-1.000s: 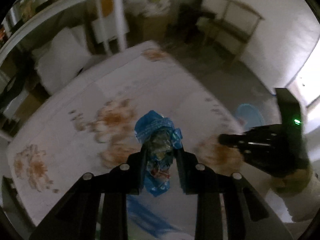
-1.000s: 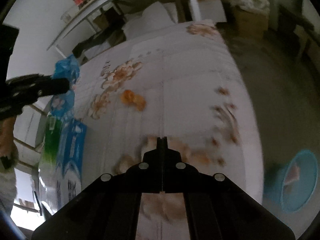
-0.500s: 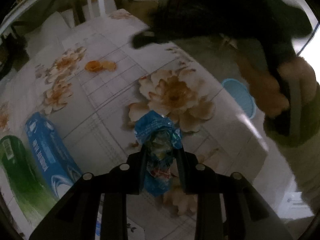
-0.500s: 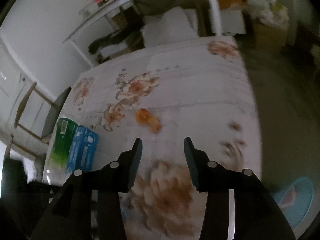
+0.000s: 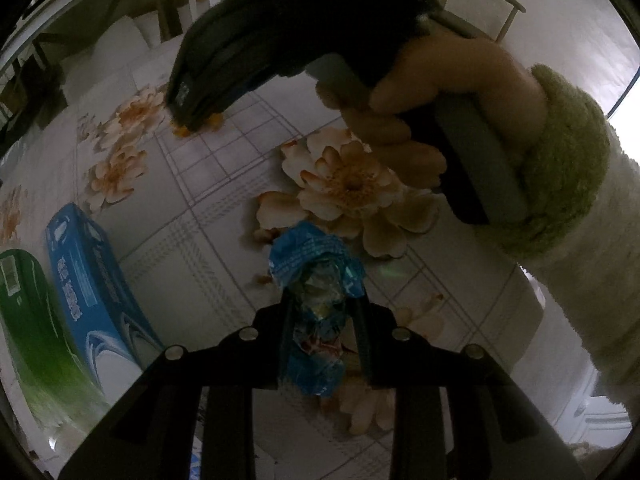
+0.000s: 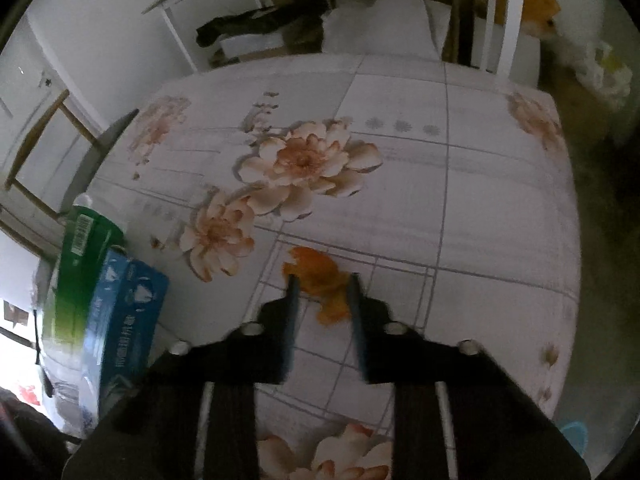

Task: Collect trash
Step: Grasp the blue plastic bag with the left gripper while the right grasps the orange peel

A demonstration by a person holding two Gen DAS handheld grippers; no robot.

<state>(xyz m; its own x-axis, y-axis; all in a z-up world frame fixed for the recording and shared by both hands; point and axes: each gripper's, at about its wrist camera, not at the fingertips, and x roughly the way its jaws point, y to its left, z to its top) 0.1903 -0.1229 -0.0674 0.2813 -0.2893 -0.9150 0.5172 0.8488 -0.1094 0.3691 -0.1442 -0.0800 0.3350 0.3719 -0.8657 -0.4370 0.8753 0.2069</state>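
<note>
Left gripper point(image 5: 324, 308) clamped on blue wrapper point(image 5: 316, 280) above floral table point(image 6: 480, 200). Right gripper point(image 6: 322, 284) apart, straddling orange peel point(image 6: 320, 276) on table.

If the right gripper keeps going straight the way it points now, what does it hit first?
Most likely the orange peel on the floral tablecloth: the open right gripper frames it between its fingertips. Whether they already touch it is unclear.

Peel point(image 6: 316, 276) on table point(image 6: 480, 208); two boxes point(image 6: 120, 312) side by side at left.
</note>
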